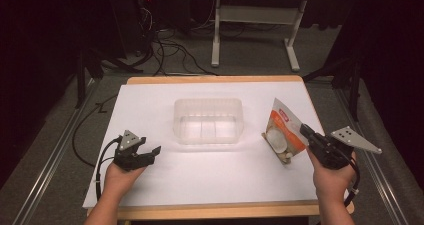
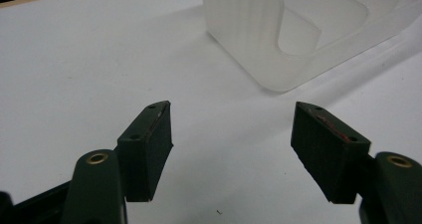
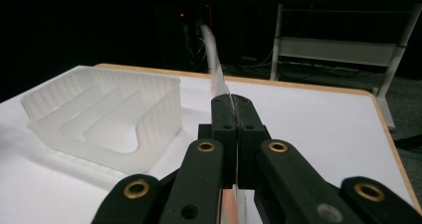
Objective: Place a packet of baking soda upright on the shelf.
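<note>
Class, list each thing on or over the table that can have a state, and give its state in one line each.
Left gripper: open, empty, low over the table.
Right gripper: shut on the snack pouch's edge.
Snack pouch: held tilted, lower corner near the table.
Clear plastic bin: upright, empty.

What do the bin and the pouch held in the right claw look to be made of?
The bin looks like frosted, translucent plastic: the table shows through its ribbed walls. The pouch seems thin, printed plastic film with a glossy finish, since it creases; the right claw pinches its edge. Neither material is certain.
</note>
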